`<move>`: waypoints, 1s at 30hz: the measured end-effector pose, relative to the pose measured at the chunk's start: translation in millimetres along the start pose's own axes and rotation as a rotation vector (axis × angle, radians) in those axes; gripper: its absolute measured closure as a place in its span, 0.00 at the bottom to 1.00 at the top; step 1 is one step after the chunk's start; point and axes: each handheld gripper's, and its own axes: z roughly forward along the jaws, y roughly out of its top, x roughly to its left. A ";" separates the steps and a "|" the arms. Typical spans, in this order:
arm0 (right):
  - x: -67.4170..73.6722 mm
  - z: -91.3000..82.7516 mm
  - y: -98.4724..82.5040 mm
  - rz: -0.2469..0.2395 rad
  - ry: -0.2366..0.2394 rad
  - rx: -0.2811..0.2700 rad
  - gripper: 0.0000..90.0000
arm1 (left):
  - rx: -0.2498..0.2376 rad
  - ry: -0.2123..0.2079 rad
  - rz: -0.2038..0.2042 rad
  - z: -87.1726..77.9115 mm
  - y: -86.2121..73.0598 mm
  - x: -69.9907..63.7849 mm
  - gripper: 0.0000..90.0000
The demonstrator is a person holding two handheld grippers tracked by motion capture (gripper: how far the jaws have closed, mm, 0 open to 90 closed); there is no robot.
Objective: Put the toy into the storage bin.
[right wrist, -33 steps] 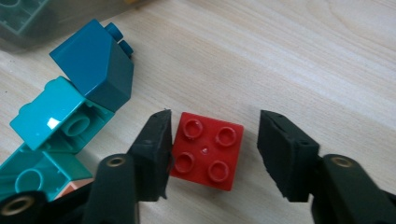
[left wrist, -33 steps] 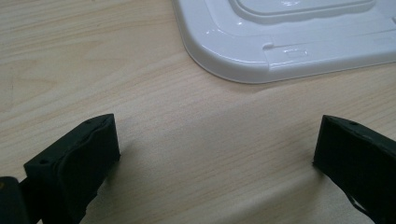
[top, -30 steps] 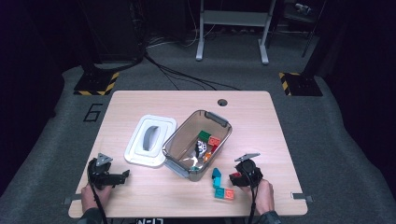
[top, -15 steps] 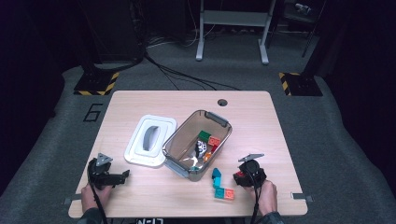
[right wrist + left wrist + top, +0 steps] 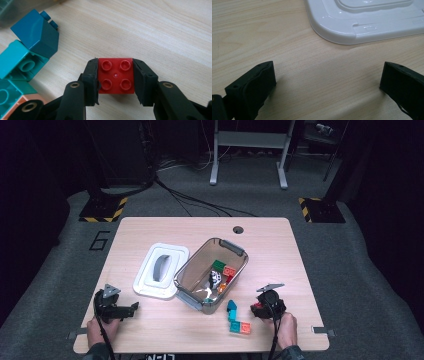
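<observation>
Since a second ago the right gripper (image 5: 115, 82) has just been closing its fingers (image 5: 90, 80), and they now pinch one red brick (image 5: 115, 75) by its two sides, studs up, near the desk's (image 5: 150, 330) front right corner. Just beside it lie three more bricks: a dark blue one (image 5: 36, 31), a teal one (image 5: 21, 62) and a teal-and-orange one (image 5: 241, 327). Over at the front left, the left gripper (image 5: 131, 308) rests with fingers spread. Farther back sit one white lid (image 5: 161, 270) and one clear bin (image 5: 212, 272).
</observation>
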 end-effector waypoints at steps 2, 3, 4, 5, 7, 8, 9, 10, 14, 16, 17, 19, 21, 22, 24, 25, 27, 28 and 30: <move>-1.3 -1.9 0.8 0.006 0.001 -0.007 0.65 | 0.000 0.000 0.000 0.0 0.0 0.0 0.00; -1.7 -3.0 1.4 0.007 0.000 -0.014 0.65 | 0.000 0.000 0.000 0.0 0.0 0.0 0.00; -2.4 -4.0 2.0 0.006 0.001 -0.020 0.65 | 0.000 0.000 0.000 0.0 0.0 0.0 0.00; -2.6 -5.4 3.1 0.007 0.001 -0.024 0.65 | 0.000 0.000 0.000 0.0 0.0 0.0 0.00; -2.6 -7.9 5.3 0.009 0.008 -0.040 0.65 | 0.000 0.000 0.000 0.0 0.0 0.0 0.00; -2.8 -9.7 6.9 0.005 0.007 -0.040 0.65 | 0.000 0.000 0.000 0.0 0.0 0.0 0.00; -3.4 -10.7 8.6 -0.003 0.003 -0.048 0.65 | 0.004 -0.003 0.001 -0.3 0.2 0.2 0.00; -3.3 -12.2 10.3 -0.001 0.005 -0.053 0.65 | 0.004 -0.002 0.001 -0.3 0.2 0.1 0.00; -1.0 -18.0 17.0 0.001 0.011 -0.074 0.65 | 0.003 -0.002 0.001 -0.3 0.1 0.1 0.00; -1.0 -20.7 20.4 -0.013 0.007 -0.086 0.65 | 0.004 -0.002 0.001 -0.3 0.1 0.1 0.00; -0.4 -23.5 23.4 -0.013 0.010 -0.094 0.65 | 0.004 -0.002 0.001 -0.3 0.1 0.1 0.00; -0.9 -25.0 25.1 -0.025 0.004 -0.098 0.65 | 0.003 -0.002 0.001 -0.3 0.1 0.1 0.00; -0.4 -29.1 28.8 -0.017 0.005 -0.107 0.65 | 0.004 -0.002 0.001 -0.3 0.1 0.1 0.00; -0.4 -29.1 28.8 -0.017 0.005 -0.107 0.65 | 0.004 -0.002 0.001 -0.3 0.1 0.1 0.00; 0.3 -31.9 31.2 -0.015 0.004 -0.109 0.65 | 0.004 -0.002 0.001 -0.3 0.1 0.1 0.00; -0.7 -34.2 33.9 -0.035 0.001 -0.120 0.65 | 0.005 -0.001 0.001 -0.4 0.1 0.0 0.00; -0.7 -36.6 36.5 -0.035 0.003 -0.127 0.65 | 0.004 0.000 0.001 -0.4 0.1 0.0 0.00; -0.7 -36.6 36.5 -0.035 0.003 -0.127 0.65 | 0.004 -0.001 0.000 -0.4 0.1 0.0 0.00; -0.4 -39.5 39.3 -0.030 0.008 -0.132 0.65 | 0.004 0.000 0.000 -0.4 0.1 -0.1 0.00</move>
